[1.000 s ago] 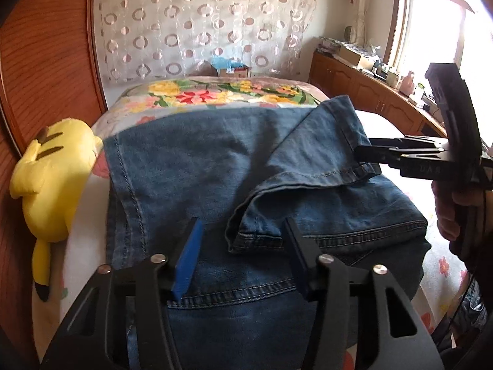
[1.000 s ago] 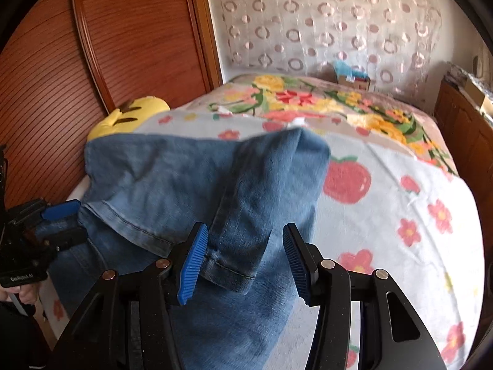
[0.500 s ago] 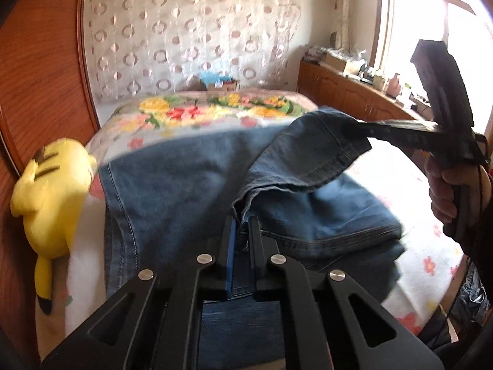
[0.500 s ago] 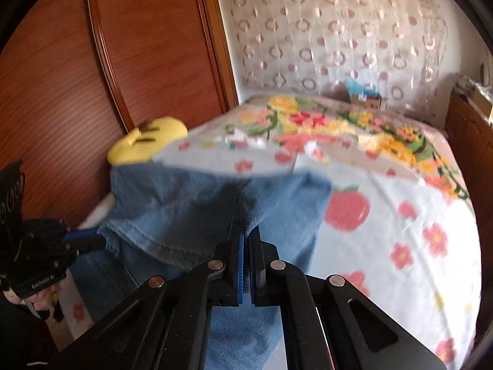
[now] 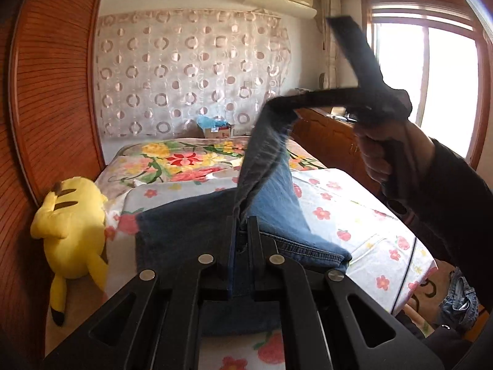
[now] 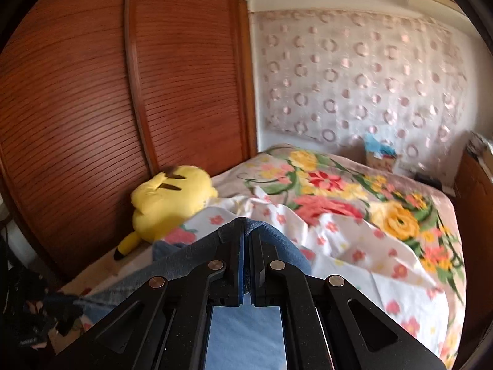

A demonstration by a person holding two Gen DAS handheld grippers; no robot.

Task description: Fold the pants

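Both grippers, left gripper [image 5: 242,231] and right gripper [image 6: 246,246], are clamped tight on the jeans [image 5: 191,225].

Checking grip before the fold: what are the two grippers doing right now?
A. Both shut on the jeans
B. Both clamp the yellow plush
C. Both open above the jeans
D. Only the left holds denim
A: the left gripper and right gripper each pinch denim of the jeans.

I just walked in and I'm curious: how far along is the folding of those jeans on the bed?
Done: both grippers have clamped the jeans. In hand: the left gripper and right gripper are shut on denim, holding part of it up off the flowered bedsheet. Left: laying that raised part over the rest and smoothing it; no finished fold shows yet.
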